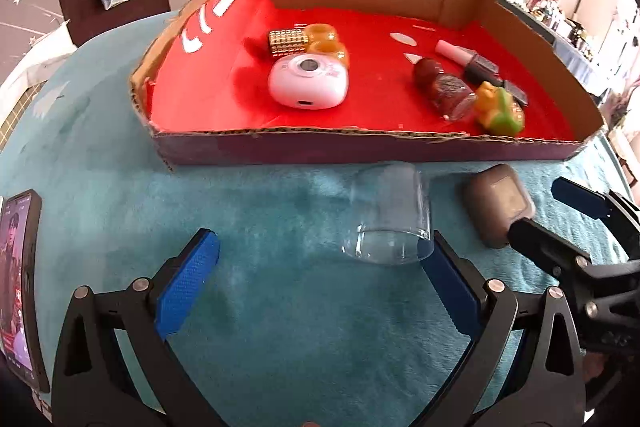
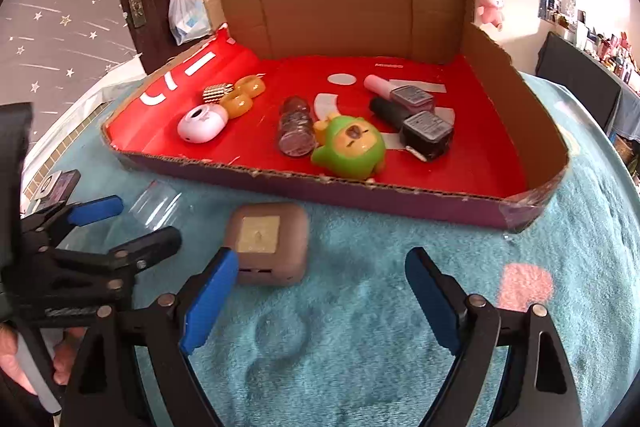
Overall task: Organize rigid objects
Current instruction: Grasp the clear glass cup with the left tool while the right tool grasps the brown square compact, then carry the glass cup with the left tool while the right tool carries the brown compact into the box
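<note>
Two grippers: both were spread wide with nothing between their blue pads.
Left gripper [image 1: 320,267]: hovered low over the teal blanket [image 1: 260,219]; its right pad sat just beside the clear cup [image 1: 390,217], which lay tipped on the blanket in front of the box.
Right gripper [image 2: 320,297]: its left pad was right beside the grey-brown square case [image 2: 270,243]; the case rested on the blanket, outside the jaws, near the box's front wall.
Cardboard box [image 2: 360,193]: shallow, lined in red, sitting on the blanket.
Box, left part: white round device [image 2: 202,125], gold bead cube [image 2: 216,91] and two amber rings [image 2: 242,95], close together.
Box, right part: glitter bottle [image 2: 296,129] lying down, green toy figure [image 2: 350,149] touching it, two nail polish bottles [image 2: 416,115] just behind.
Phone [image 1: 20,287]: lay at the blanket's left edge, screen lit.
</note>
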Tool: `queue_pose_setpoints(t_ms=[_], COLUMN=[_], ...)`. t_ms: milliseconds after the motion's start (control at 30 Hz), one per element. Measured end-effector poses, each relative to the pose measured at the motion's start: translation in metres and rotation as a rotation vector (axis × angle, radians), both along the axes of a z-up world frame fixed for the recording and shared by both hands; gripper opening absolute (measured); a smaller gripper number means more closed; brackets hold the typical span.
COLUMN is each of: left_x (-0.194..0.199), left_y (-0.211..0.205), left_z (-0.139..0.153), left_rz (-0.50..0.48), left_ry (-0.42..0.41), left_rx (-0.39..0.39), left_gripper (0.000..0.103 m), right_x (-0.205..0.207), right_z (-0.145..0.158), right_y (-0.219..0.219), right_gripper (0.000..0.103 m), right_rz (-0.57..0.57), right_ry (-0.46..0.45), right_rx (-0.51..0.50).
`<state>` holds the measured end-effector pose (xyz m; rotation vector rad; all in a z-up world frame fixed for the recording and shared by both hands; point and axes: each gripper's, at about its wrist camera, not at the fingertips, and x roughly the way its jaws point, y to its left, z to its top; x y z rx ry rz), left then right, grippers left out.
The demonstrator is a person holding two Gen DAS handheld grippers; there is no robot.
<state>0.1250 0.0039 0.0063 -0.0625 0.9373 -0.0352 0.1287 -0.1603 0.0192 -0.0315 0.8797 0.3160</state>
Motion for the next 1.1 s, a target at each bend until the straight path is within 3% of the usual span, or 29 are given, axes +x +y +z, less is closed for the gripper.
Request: queue_pose_setpoints(t_ms=[133, 267, 333, 467, 500, 733, 1100], left_x=[0.002, 0.009, 0.011, 0.01, 0.009, -0.006, -0.025], left_y=[0.008, 0.01, 0.008, 0.0, -0.002, -0.005, -0.002], left_z=[0.002, 0.002, 0.003, 0.006, 0.006, 0.016, 0.052], left_rz=[0.02, -0.008, -0.018, -0.058, -0.066, -0.103, -0.122], left_ry=[-0.004, -0.006, -0.013, -0.031, -0.035, -0.061, -0.141], left_rx=[0.008, -0.006, 0.0, 0.011, 0.018, 0.004, -0.048], left_gripper=[0.101, 0.087, 0.077, 0.042, 0.038, 0.038, 0.038], right_x=[0.001, 0.005, 0.007, 0.005, 0.005, 0.002, -0.018], right_z=[-0.003, -0.008, -0.01, -0.011, -0.011, -0.006, 0.032], right_y=[0.013, 0.027, 0.031, 0.035, 0.035, 0.032, 0.01], right_gripper=[0.088, 0.088, 0.078, 0.063, 0.054, 0.053, 0.053], right_rz=[0.03, 0.051, 0.053, 0.052, 0.053, 0.056, 0.067], right_ry=[0.0, 0.009, 0.01, -0.006, -0.008, -0.009, -0.023], right_rx=[-0.011, -0.022, -0.036, -0.073, -0.071, -0.047, 0.122])
